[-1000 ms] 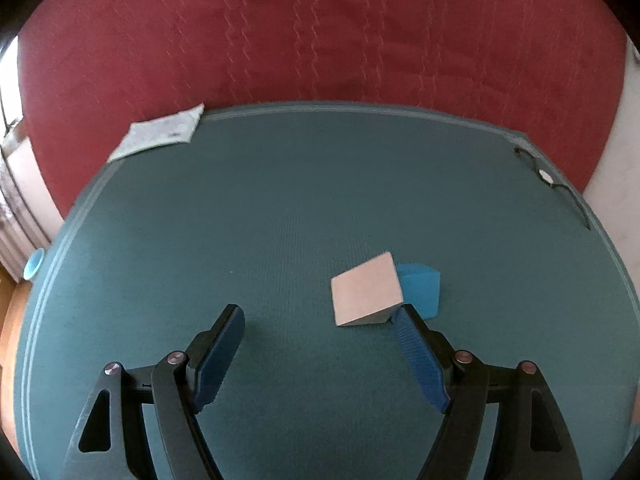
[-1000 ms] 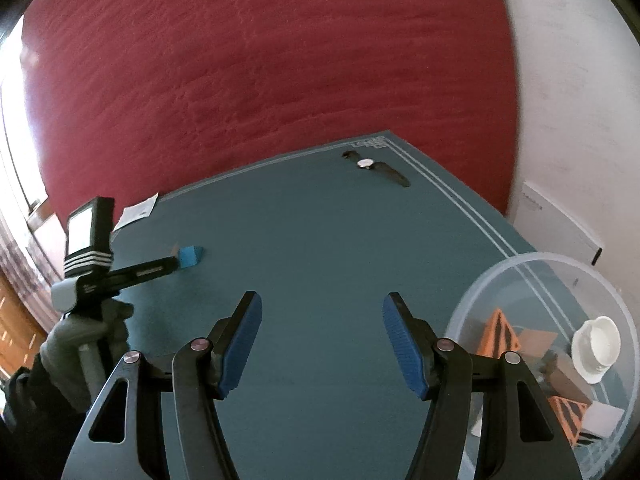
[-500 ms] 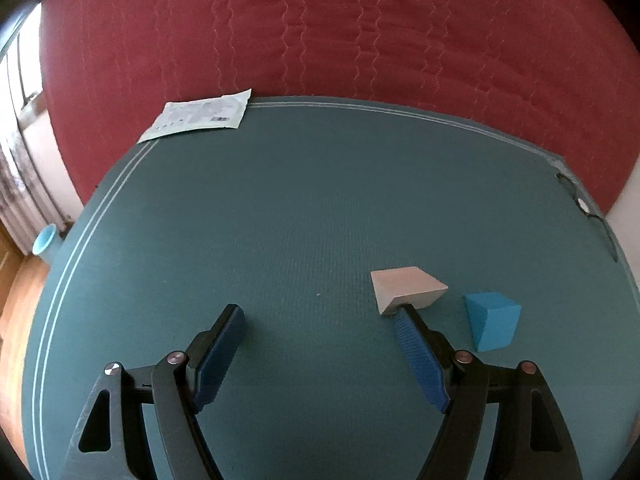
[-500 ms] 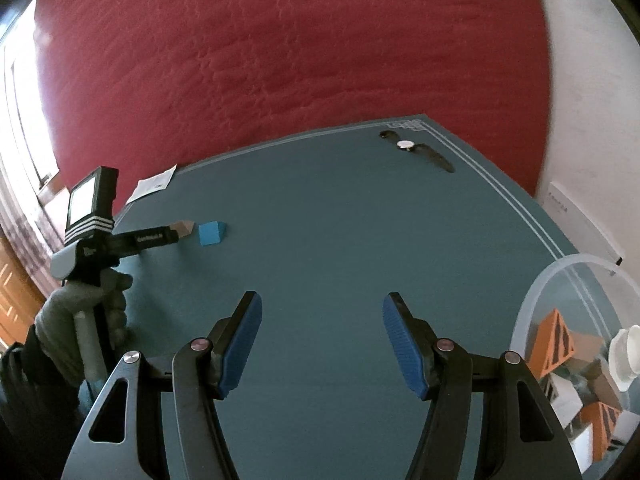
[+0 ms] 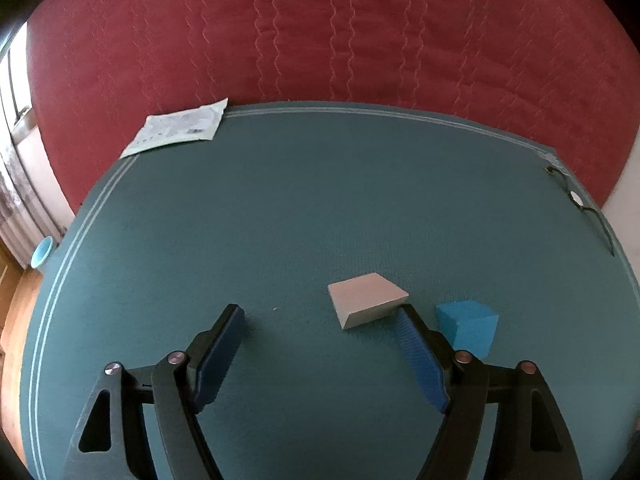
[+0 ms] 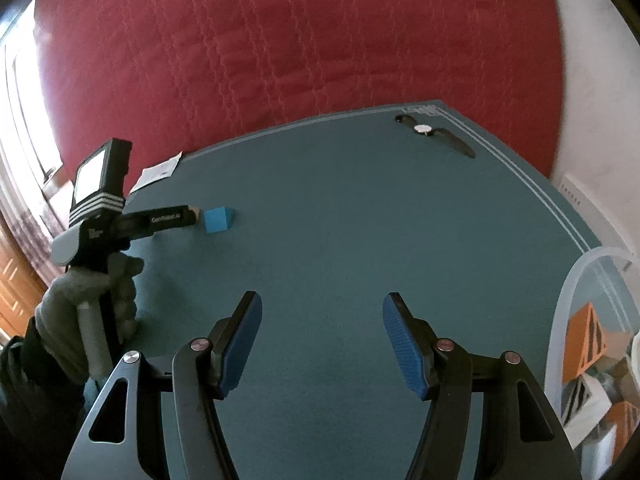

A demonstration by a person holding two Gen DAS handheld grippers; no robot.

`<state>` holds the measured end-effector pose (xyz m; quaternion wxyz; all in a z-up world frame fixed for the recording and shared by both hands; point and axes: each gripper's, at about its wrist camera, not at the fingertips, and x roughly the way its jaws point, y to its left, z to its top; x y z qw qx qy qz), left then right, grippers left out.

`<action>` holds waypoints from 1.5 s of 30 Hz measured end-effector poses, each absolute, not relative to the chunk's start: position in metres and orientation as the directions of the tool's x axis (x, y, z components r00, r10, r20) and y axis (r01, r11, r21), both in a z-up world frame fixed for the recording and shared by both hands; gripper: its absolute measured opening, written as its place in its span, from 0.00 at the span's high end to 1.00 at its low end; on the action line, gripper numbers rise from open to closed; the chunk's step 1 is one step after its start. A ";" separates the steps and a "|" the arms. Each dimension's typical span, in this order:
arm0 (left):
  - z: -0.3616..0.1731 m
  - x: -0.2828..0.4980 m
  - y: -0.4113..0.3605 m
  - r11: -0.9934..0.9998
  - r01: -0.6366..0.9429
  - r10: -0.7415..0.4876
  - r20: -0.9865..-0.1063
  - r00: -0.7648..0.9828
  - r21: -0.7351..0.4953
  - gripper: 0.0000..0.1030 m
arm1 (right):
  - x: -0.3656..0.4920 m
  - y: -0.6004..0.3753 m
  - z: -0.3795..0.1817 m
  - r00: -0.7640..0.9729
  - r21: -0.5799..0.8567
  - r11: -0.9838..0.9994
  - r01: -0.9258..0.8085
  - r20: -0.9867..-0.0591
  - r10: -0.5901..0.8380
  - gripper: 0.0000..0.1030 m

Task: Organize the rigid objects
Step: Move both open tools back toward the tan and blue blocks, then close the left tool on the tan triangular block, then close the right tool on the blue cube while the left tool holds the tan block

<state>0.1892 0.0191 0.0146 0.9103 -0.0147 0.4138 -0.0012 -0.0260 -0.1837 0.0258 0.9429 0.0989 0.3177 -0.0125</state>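
A beige wedge block (image 5: 366, 298) lies on the teal mat (image 5: 280, 208), just ahead of my left gripper's right fingertip. A blue block (image 5: 468, 326) sits to its right, outside the right finger; it also shows in the right wrist view (image 6: 218, 219). My left gripper (image 5: 320, 320) is open and empty, low over the mat. My right gripper (image 6: 322, 312) is open and empty above the mat's middle. In the right wrist view the left gripper's fingers (image 6: 168, 219) hide most of the wedge.
A clear plastic bin (image 6: 588, 280) with orange and white blocks stands at the right edge. A wristwatch (image 6: 434, 134) lies at the far right corner, also in the left wrist view (image 5: 578, 200). A white packet (image 5: 176, 132) lies at the far left. Red upholstery (image 5: 320, 40) rises behind.
The left gripper has swung left and then back, so the wedge and blue block now sit apart at its right finger. The right gripper has turned left, away from the bin.
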 end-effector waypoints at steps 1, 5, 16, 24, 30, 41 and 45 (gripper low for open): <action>0.015 0.190 0.018 1.000 -0.012 -0.013 -0.752 0.659 -0.028 0.27 | -0.025 -0.184 0.024 0.795 0.180 0.980 0.087 -0.605 0.041 0.38; 0.016 0.190 0.015 0.999 -0.011 -0.031 -0.750 0.660 -0.052 0.27 | -0.018 -0.183 0.019 0.783 0.181 0.980 0.083 -0.620 0.048 0.38; 0.016 0.194 0.006 0.998 -0.031 -0.017 -0.741 0.672 -0.051 0.50 | 0.000 -0.166 0.005 0.758 0.165 0.985 0.055 -0.648 0.066 0.38; 0.020 0.185 0.014 0.989 0.051 -0.134 -0.721 0.680 -0.136 0.65 | 0.025 -0.160 0.000 0.734 0.198 0.980 0.022 -0.668 0.118 0.45; 0.022 0.169 0.033 0.989 0.022 -0.121 -0.717 0.686 -0.146 0.65 | 0.052 -0.146 0.005 0.725 0.209 0.978 -0.025 -0.670 0.162 0.48; 0.026 0.136 0.062 0.992 -0.055 -0.038 -0.701 0.712 -0.110 0.65 | 0.112 -0.105 0.014 0.701 0.218 0.969 -0.119 -0.672 0.238 0.48; 0.021 0.137 0.067 0.990 -0.069 -0.036 -0.710 0.703 -0.119 0.65 | 0.133 -0.088 0.016 0.699 0.191 0.972 -0.139 -0.676 0.233 0.49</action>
